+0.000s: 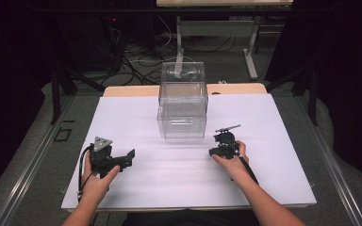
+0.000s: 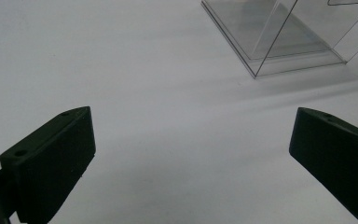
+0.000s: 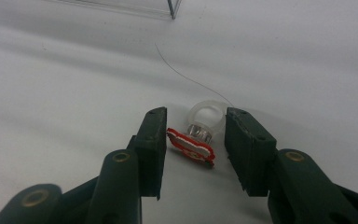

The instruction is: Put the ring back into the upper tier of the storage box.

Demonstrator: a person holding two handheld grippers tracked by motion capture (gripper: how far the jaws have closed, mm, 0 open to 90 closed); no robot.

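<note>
Toy ring (image 3: 200, 133): translucent band with a red-and-white flat charm, lying on its side on the white table sheet (image 1: 169, 174), between the jaws of the right gripper (image 3: 193, 144). Charm face tilts toward 7 o'clock in the right gripper view, band sits toward 1 o'clock. Jaws stand apart, one either side of the ring, neither seen to press on it; left pad looks just beside the charm's edge, right pad just beside the band. A thin hair-like thread (image 3: 186, 77) trails from the band toward 11 o'clock. Judged step: closing on the ring. To do it well, bring the pads onto the band or its base, not the flat charm, which would likely pivot or flip out; keep the tips low to the sheet and close slowly so the ring centres instead of skidding. In the high view the right gripper (image 1: 225, 143) sits at about 4 o'clock from the clear plastic box (image 1: 183, 100), near its front corner; the box stands at table centre, toward the far edge. Left gripper (image 2: 191, 158) rests at about 8 o'clock from the box, jaws wide apart, holding nothing, bare sheet between them, box corner (image 2: 256, 72) ahead at 1 o'clock.
</note>
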